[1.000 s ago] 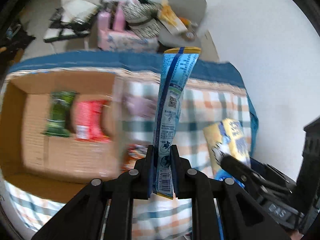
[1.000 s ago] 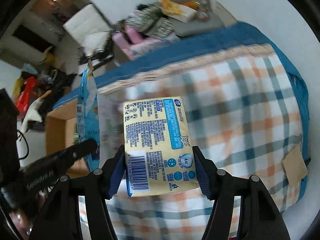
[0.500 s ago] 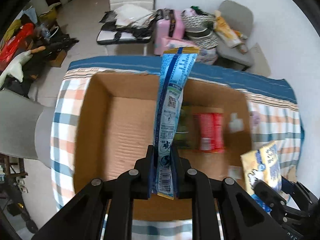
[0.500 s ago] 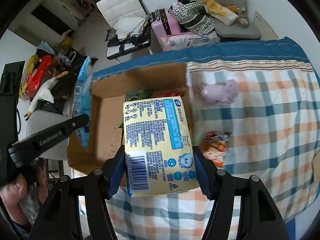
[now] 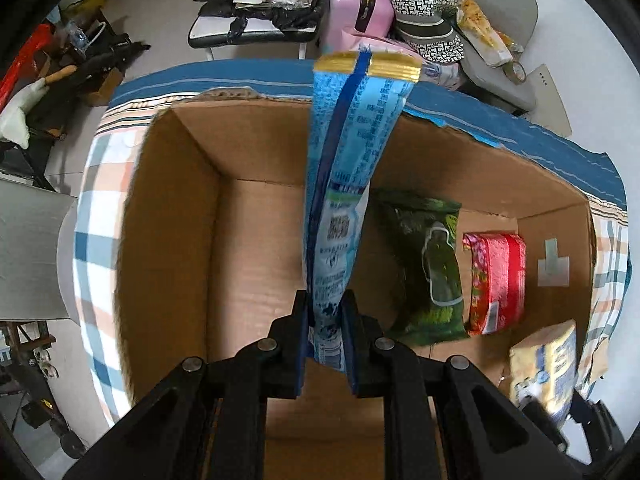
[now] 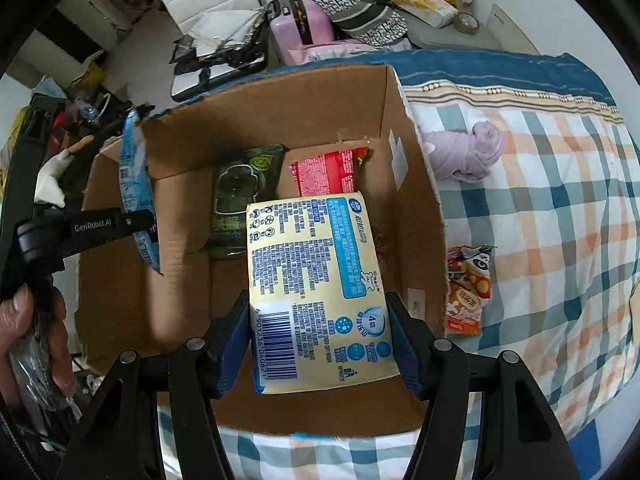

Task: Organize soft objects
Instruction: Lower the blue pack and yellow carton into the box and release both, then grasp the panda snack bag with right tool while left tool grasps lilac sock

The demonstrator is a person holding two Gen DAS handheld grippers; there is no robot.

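My left gripper (image 5: 325,344) is shut on a long blue packet (image 5: 348,184) with a gold top, held edge-on above the open cardboard box (image 5: 168,216). My right gripper (image 6: 318,344) is shut on a yellow tissue pack (image 6: 316,284) over the box (image 6: 420,200); that pack also shows in the left wrist view (image 5: 546,364). A green packet (image 5: 428,264) and a red packet (image 5: 498,280) lie on the box floor. The blue packet shows at the left of the right wrist view (image 6: 136,188).
The box sits on a checked cloth (image 6: 552,216). A lilac soft bundle (image 6: 468,152) and an orange snack packet (image 6: 468,288) lie on the cloth right of the box. A pink suitcase (image 5: 356,12), bags and chairs stand beyond the table.
Both grippers have moved left from over the cloth to over the box and come closer to it. Each keeps hold of its packet.
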